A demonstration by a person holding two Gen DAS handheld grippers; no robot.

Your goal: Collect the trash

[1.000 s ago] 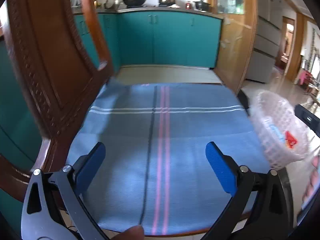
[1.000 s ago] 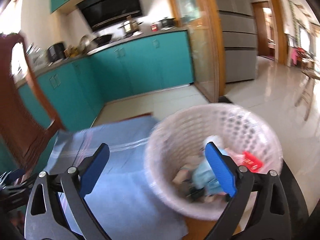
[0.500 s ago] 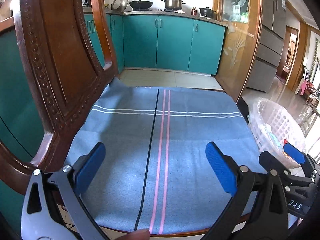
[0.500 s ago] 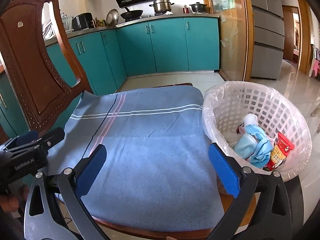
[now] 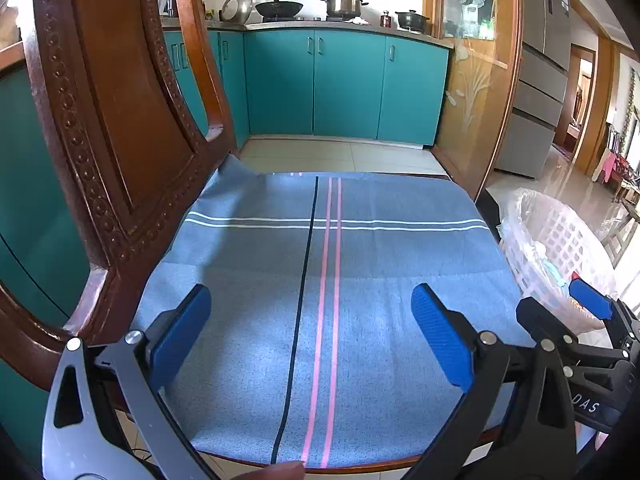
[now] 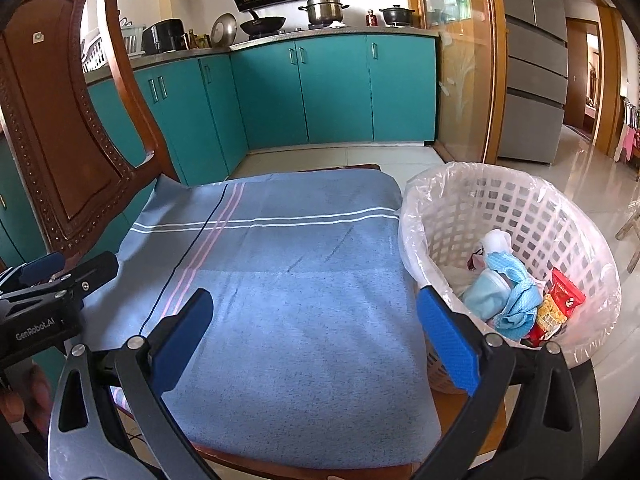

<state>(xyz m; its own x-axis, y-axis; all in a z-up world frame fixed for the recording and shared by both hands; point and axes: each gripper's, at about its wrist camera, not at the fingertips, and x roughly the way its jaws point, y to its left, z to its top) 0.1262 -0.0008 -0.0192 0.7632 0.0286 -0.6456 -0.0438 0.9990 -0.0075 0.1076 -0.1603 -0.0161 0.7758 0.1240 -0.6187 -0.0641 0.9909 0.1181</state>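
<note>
Two hand-held grippers side by side above a wooden chair (image 5: pixel 120 152) with a carved backrest, its seat covered by a blue striped cloth (image 5: pixel 320 280). Left gripper (image 5: pixel 312 332) with blue pads, jaws spread wide and empty, hovering over the near edge of the cloth. Right gripper (image 6: pixel 316 332) likewise with jaws wide apart, nothing between them, over the right half of the seat. Each gripper visible at the edge of the other's view.

Just to the right of the chair, a white lattice wastebasket (image 6: pixel 560 216) lined with a clear plastic bag, standing on the tiled floor (image 6: pixel 592 168). Inside the basket, collected trash: a crumpled light-blue cloth or wipe (image 6: pixel 508 296), a white wad (image 6: pixel 496 240) behind it, and a red-and-yellow snack wrapper (image 6: pixel 560 300) against the right wall. Cloth on the seat bare.

Background: teal kitchen cabinets (image 5: pixel 344 88) under a counter carrying a steel pot (image 5: pixel 344 0), a dark wok (image 5: pixel 280 8) and a small black pot (image 5: pixel 412 20); a grey refrigerator (image 6: pixel 532 60) beyond a wood-framed glass door.
</note>
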